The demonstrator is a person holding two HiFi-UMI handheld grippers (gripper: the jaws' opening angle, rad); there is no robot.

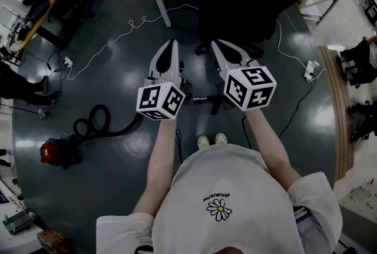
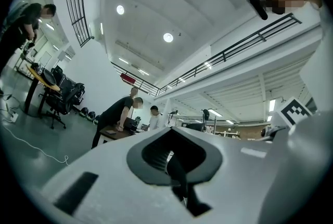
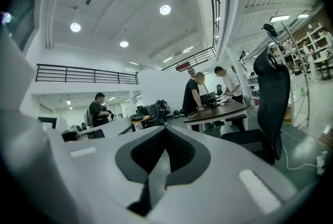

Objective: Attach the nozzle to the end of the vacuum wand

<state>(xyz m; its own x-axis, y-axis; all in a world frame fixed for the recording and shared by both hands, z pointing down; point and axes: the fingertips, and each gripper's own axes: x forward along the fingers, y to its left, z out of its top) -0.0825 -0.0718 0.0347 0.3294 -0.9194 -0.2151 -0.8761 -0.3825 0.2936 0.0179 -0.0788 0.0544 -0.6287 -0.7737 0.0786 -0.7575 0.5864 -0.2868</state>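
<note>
Dark glossy floor (image 1: 118,70) carries a red vacuum (image 1: 56,151) with coiled black hose (image 1: 94,123), a white cable (image 1: 131,26), an office chair (image 1: 235,17)

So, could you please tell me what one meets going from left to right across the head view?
Going across: red vacuum → hose → left gripper → right gripper → power strip.

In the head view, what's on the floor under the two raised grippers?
Between the shut left gripper and right gripper shows a black office chair's base on dark floor. Their marker cubes cover more of it. The red vacuum lies apart, to the left.
</note>
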